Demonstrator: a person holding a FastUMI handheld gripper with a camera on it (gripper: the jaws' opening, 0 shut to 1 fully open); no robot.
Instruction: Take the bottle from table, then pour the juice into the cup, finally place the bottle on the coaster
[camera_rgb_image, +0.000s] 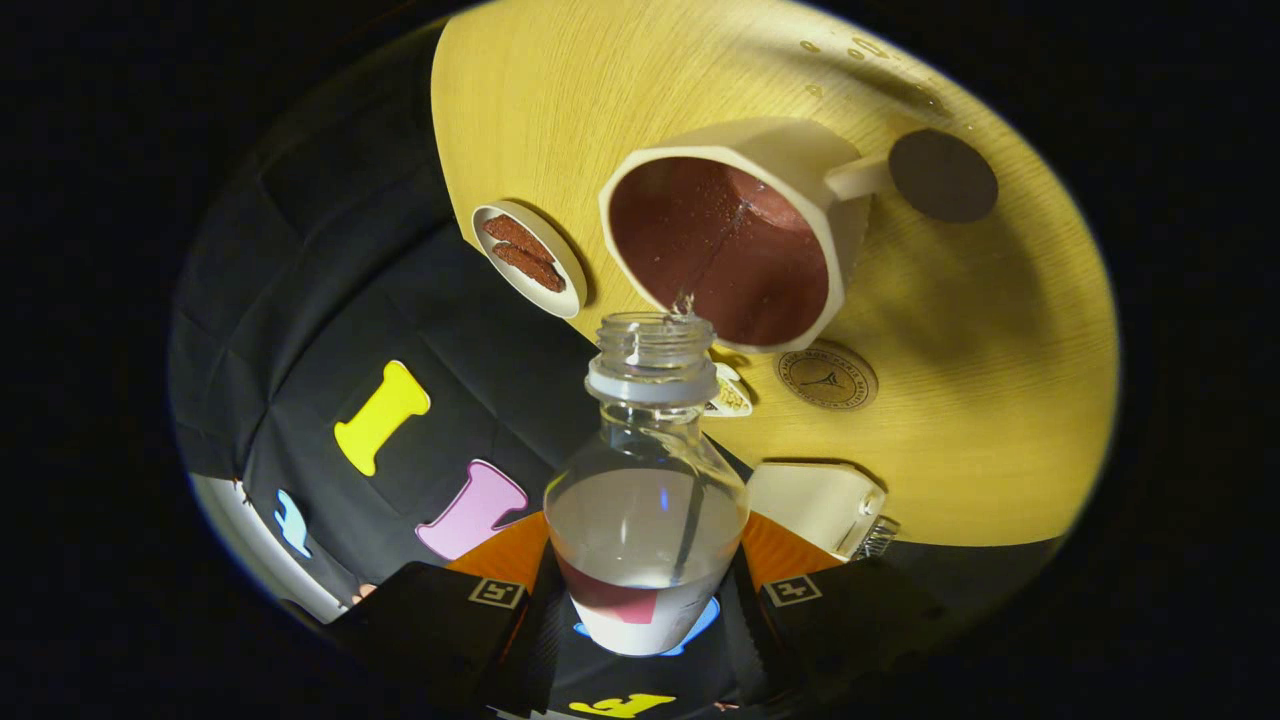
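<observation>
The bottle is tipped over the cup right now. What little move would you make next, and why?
Probably keep the bottle tilted a moment longer: the gripper is shut on it, its open mouth sits just over the cup rim, and clear liquid remains inside. Afterwards, tip it upright and carry it toward the dark round coaster beyond the cup's handle.

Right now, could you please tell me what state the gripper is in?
Gripper: jaws closed on the bottle, tilted with its open mouth over the cup.

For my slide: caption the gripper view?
Gripper tilts clear plastic bottle, pouring into white octagonal cup.
</observation>
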